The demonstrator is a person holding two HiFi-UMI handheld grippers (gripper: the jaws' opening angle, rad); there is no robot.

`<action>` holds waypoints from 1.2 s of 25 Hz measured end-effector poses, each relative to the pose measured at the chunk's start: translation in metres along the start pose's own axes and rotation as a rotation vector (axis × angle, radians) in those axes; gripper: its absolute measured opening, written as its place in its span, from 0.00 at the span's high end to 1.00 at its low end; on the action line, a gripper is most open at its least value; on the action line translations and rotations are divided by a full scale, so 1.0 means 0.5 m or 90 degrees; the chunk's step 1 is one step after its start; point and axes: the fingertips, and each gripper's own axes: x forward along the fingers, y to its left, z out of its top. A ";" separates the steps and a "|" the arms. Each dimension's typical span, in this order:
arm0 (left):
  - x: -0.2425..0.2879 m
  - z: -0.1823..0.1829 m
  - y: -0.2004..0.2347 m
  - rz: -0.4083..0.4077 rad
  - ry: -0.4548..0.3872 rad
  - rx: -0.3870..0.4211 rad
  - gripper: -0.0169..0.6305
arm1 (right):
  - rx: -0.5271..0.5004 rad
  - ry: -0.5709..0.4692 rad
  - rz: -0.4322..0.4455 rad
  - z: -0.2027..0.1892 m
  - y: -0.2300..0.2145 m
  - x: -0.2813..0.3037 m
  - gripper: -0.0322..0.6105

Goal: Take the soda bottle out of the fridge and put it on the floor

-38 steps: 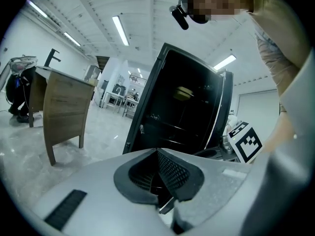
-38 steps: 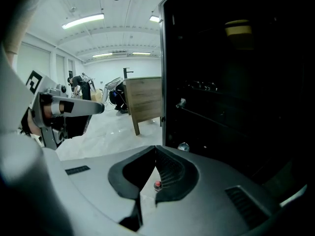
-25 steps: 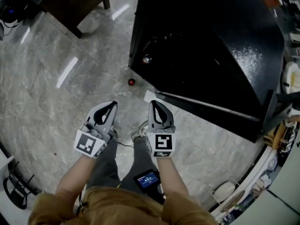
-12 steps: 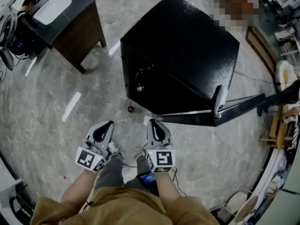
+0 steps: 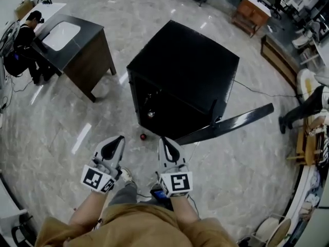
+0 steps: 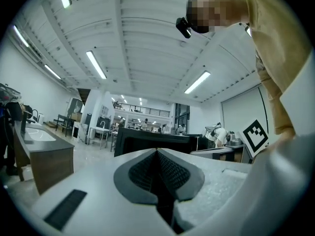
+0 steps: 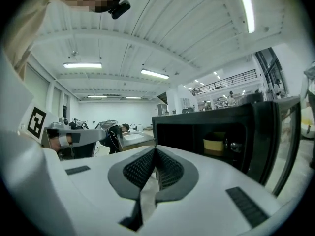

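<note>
The black fridge (image 5: pixel 182 71) stands on the grey stone floor with its door (image 5: pixel 231 123) swung open to the right. A small red-topped thing (image 5: pixel 143 136), likely the soda bottle seen from above, stands on the floor just before the fridge's open front. My left gripper (image 5: pixel 114 144) and right gripper (image 5: pixel 167 145) are side by side nearer me, both shut and empty, held above the floor. In the right gripper view the fridge's inside (image 7: pixel 197 141) shows a yellow container (image 7: pixel 214 145) and a shiny item (image 7: pixel 235 145).
A dark wooden desk with a white top (image 5: pixel 72 40) stands at the left, with a person (image 5: pixel 28 27) beside it. Another person (image 5: pixel 308 104) bends at the right edge near shelving. Wooden furniture (image 5: pixel 252 9) lines the back.
Both grippers have risen, still shut and side by side. The head view has pulled up and back, so the fridge and the red-topped thing look smaller and farther.
</note>
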 end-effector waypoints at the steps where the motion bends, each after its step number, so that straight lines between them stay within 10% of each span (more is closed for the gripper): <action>1: -0.004 0.020 -0.004 0.003 -0.008 0.003 0.97 | -0.001 -0.014 0.002 0.023 0.001 -0.008 0.95; 30: -0.110 0.277 -0.043 0.088 -0.111 0.133 0.97 | -0.040 -0.211 0.049 0.354 -0.034 -0.148 0.95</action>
